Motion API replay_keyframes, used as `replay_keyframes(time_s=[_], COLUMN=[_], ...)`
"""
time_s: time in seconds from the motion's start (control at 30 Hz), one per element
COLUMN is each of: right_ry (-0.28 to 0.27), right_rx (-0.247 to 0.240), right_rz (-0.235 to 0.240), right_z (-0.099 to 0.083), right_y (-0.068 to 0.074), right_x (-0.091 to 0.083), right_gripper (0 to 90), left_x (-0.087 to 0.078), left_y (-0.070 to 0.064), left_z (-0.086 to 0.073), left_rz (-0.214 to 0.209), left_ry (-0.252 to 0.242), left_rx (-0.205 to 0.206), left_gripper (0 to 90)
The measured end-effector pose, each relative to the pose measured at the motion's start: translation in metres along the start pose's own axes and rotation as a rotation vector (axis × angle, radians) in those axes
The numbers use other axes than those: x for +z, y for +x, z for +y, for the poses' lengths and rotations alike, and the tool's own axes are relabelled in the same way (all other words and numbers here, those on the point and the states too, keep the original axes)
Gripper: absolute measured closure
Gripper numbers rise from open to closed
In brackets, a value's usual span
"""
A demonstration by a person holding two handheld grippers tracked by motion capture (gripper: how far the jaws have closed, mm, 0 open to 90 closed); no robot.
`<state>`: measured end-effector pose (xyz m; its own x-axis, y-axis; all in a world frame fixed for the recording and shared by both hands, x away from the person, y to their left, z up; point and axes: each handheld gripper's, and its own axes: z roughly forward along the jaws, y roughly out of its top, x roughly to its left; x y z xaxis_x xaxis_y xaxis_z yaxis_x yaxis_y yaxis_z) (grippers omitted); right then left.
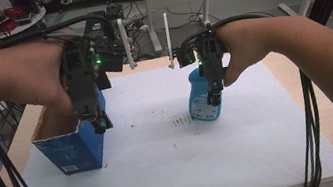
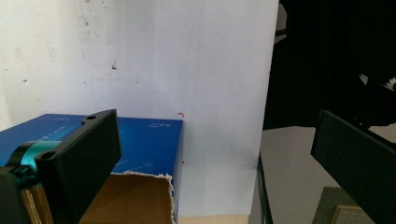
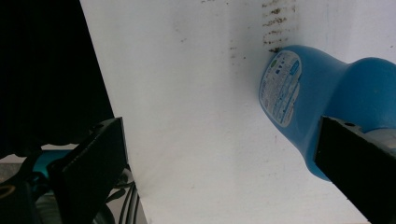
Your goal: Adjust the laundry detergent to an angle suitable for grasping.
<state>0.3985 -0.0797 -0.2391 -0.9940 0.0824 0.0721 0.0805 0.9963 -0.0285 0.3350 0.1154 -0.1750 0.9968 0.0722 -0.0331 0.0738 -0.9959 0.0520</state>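
An open blue carton [image 1: 74, 148] with a brown cardboard inside stands on the left part of the white sheet [image 1: 165, 164]. My left gripper [image 1: 88, 106] hangs over its open top. In the left gripper view the left gripper [image 2: 219, 158] is open, its jaws wide apart, with the blue carton [image 2: 144, 140] under the left jaw and nothing held. A blue plastic bottle [image 1: 204, 105] with a label stands right of centre. My right gripper [image 1: 214, 86] sits just above it. The right gripper [image 3: 219, 163] is open, and the blue bottle [image 3: 322, 93] lies by the right jaw, not between the jaws.
Dark smudges [image 1: 179, 120] mark the sheet left of the bottle. Two white upright posts [image 1: 167, 40] stand at the table's far edge. Black cables [image 1: 309, 142] hang down at the right, and more cables [image 1: 16, 183] at the left. Bare wood table [image 1: 324, 114] borders the sheet.
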Motion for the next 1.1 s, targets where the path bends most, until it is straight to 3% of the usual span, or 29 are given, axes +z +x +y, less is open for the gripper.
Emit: replay_keyframes(time_s=[1.1], right_ry=[0.000], right_rx=[-0.007], right_rz=[-0.002], right_z=[-0.0009], right_y=[0.0053], right_x=[0.0010], right_gripper=[2.3], left_x=[0.0017], left_y=[-0.0020], left_z=[-0.0043], left_rz=[-0.003], left_ry=[0.020], left_rx=[-0.016], left_gripper=[1.7])
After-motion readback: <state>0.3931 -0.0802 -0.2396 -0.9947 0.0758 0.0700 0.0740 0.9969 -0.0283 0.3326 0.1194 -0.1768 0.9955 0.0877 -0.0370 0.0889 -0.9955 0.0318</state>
